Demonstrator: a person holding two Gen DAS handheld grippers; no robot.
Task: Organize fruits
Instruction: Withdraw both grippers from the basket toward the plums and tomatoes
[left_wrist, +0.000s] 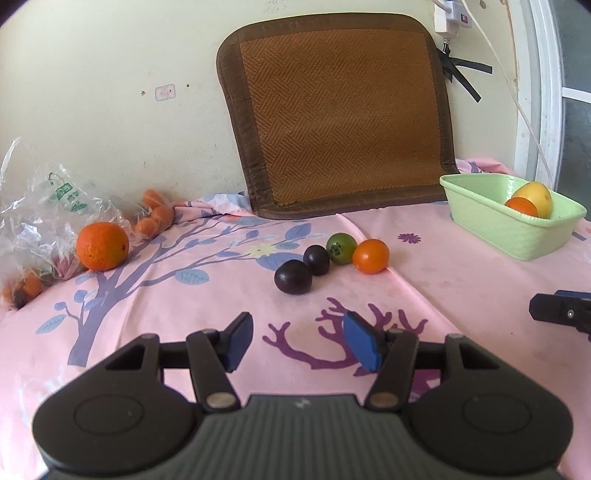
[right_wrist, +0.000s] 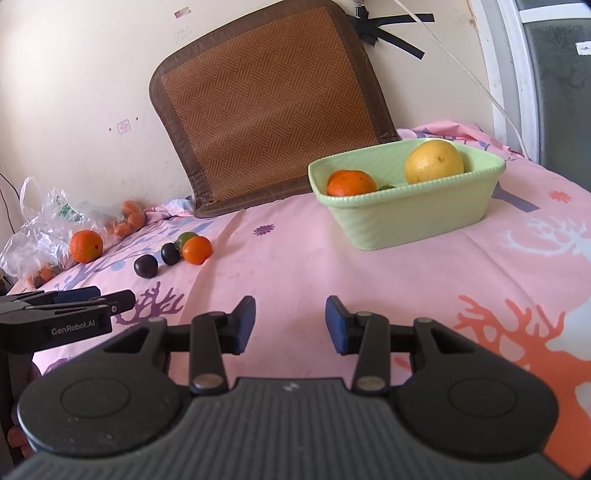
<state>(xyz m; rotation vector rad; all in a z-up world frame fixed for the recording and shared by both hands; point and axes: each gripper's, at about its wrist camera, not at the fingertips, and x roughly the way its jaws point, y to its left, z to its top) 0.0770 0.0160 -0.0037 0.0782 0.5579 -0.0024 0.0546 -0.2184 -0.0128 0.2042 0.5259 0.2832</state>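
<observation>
Left gripper (left_wrist: 297, 341): jaws parted, nothing between the blue pads, hovering low over the pink printed cloth (left_wrist: 461, 280). Right gripper (right_wrist: 290, 325): likewise parted and empty, aimed toward the basin.

Just ahead of the left gripper, a loose cluster on the cloth: two dark plums (left_wrist: 293, 277) (left_wrist: 317, 259), side by side and about touching; a green fruit (left_wrist: 341, 248) behind them; a small orange fruit (left_wrist: 371, 256) touching the green one.

Further left, a large orange (left_wrist: 102, 246) sits against a crumpled plastic bag (left_wrist: 44, 218), with small orange fruits near and under the plastic.

Far right, the green basin (right_wrist: 410, 218) holds an orange (right_wrist: 351, 183), a yellow citrus (right_wrist: 434, 161), and a sliver of something green between them.

Judgement: partly done. Some fruit binned; the cluster of four, the large orange and the bagged fruit remain. Nearest plum looks the likely next pick.
</observation>
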